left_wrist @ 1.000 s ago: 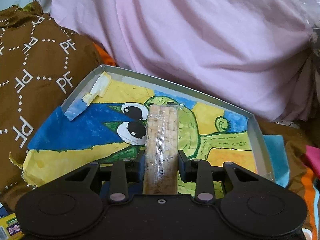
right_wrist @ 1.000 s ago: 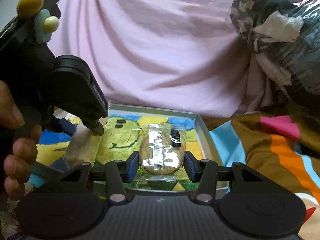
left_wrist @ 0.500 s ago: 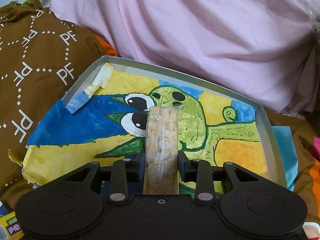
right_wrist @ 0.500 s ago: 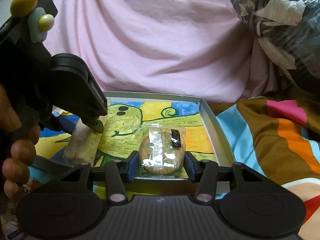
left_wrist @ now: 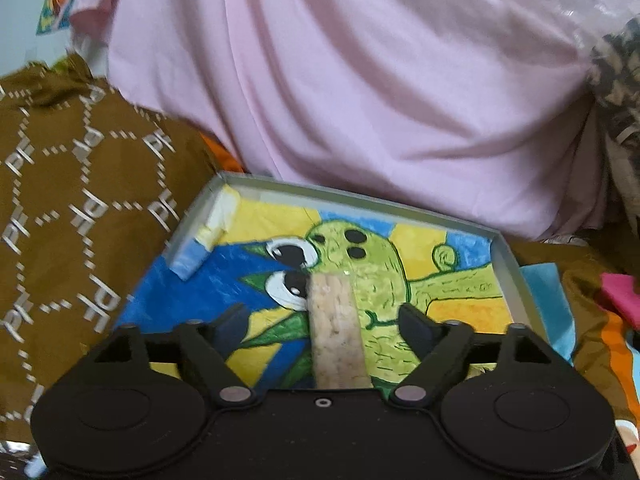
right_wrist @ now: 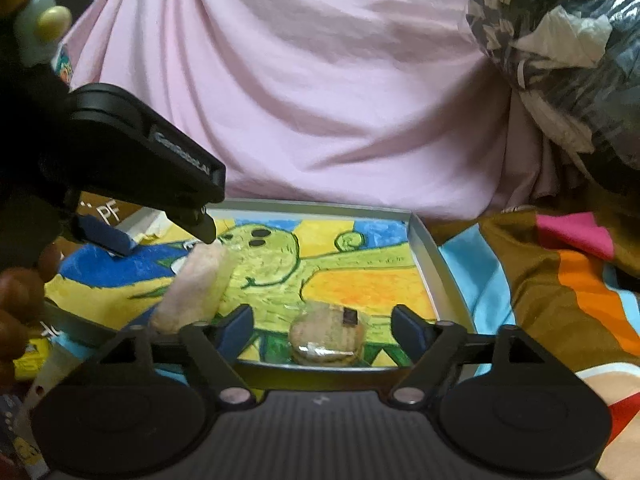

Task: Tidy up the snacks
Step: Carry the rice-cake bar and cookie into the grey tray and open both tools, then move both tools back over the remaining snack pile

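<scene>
A shallow grey tray (left_wrist: 510,264) (right_wrist: 434,264) lined with a green cartoon drawing lies on the bedding. A long wrapped rice bar (left_wrist: 336,328) (right_wrist: 194,288) lies in it, between the spread fingers of my left gripper (left_wrist: 326,322), whose jaws are opening and do not touch it. A round wrapped cookie (right_wrist: 326,338) rests near the tray's front edge between the fingers of my right gripper (right_wrist: 323,322); its jaws are opening too, clear of the cookie. The left gripper (right_wrist: 160,228) shows at the left of the right wrist view, over the bar.
A pink cloth (left_wrist: 360,92) rises behind the tray. A brown patterned cushion (left_wrist: 72,220) lies left of it, striped bedding (right_wrist: 560,300) right. A plastic-wrapped bundle (right_wrist: 560,48) sits at the upper right. A hand (right_wrist: 16,312) holds the left gripper.
Both grippers have opened and let go: the rice bar and the cookie now lie loose in the tray. The left gripper has pulled back and up a little.
</scene>
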The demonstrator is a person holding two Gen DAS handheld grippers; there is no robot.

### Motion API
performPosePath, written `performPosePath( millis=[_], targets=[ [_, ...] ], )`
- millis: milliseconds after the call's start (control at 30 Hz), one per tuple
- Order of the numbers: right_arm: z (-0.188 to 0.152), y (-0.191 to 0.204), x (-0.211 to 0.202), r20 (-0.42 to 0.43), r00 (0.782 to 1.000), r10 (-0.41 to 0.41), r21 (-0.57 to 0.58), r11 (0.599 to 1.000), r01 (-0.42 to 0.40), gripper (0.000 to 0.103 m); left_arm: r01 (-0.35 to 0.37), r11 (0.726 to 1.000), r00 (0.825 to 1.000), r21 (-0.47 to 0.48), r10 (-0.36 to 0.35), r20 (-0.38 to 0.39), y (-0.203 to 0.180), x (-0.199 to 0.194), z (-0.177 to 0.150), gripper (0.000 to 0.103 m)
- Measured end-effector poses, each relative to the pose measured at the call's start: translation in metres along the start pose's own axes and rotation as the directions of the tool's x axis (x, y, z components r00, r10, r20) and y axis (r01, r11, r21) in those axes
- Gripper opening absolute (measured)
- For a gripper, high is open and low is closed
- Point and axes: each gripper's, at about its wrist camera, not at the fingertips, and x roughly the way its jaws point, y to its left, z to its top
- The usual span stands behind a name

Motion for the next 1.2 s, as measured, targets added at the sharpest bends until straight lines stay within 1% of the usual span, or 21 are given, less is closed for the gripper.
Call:
performPosePath(
  millis=[100, 167, 233, 467, 567, 700, 900, 1100, 1200],
  targets=[
    [0.006, 0.005, -0.009, 0.026, 1.000, 0.005, -0.002, 1.000, -0.005, 0.091, 0.000, 1.000, 1.000, 0.008, 0.000, 0.031, 0.008, -0.019, 0.002, 0.099],
    [0.010, 0.008, -0.017, 0.050, 0.999, -0.001, 0.004, 1.000, 0.001, 0.097, -0.001, 1.000, 0.999, 0.011, 0.000, 0.053, 0.016, -0.034, 0.004, 0.102],
    [0.014, 0.011, -0.026, 0.071, 0.997, -0.010, 0.004, 1.000, 0.010, 0.102, -0.012, 1.000, 0.997, 0.019, 0.011, 0.079, 0.022, -0.049, 0.005, 0.102],
    [0.029, 0.020, -0.062, 0.139, 0.990, -0.018, 0.027, 1.000, 0.014, 0.103, -0.047, 0.996, 0.990, 0.071, 0.037, 0.135, 0.046, -0.102, 0.004, 0.102],
    [0.031, 0.027, -0.078, 0.152, 0.988, -0.020, 0.012, 1.000, 0.019, 0.103, -0.069, 0.994, 0.986, 0.084, 0.055, 0.156, 0.057, -0.125, 0.000, 0.102],
    [0.029, 0.040, -0.100, 0.148, 0.989, 0.023, -0.038, 0.999, -0.018, 0.103, -0.087, 0.990, 0.983, 0.110, 0.068, 0.171, 0.071, -0.152, -0.008, 0.102],
    [0.025, 0.062, -0.135, 0.132, 0.986, 0.107, -0.100, 0.990, -0.094, 0.103, -0.109, 0.980, 0.984, 0.168, 0.083, 0.156, 0.093, -0.188, -0.024, 0.102],
    [0.017, 0.080, -0.162, 0.075, 0.979, 0.190, -0.134, 0.975, -0.179, 0.103, -0.126, 0.972, 0.989, 0.199, 0.106, 0.107, 0.121, -0.210, -0.044, 0.102],
    [0.015, 0.088, -0.170, 0.034, 0.973, 0.230, -0.131, 0.966, -0.224, 0.103, -0.132, 0.964, 0.990, 0.230, 0.116, 0.080, 0.135, -0.219, -0.056, 0.102]
  ],
)
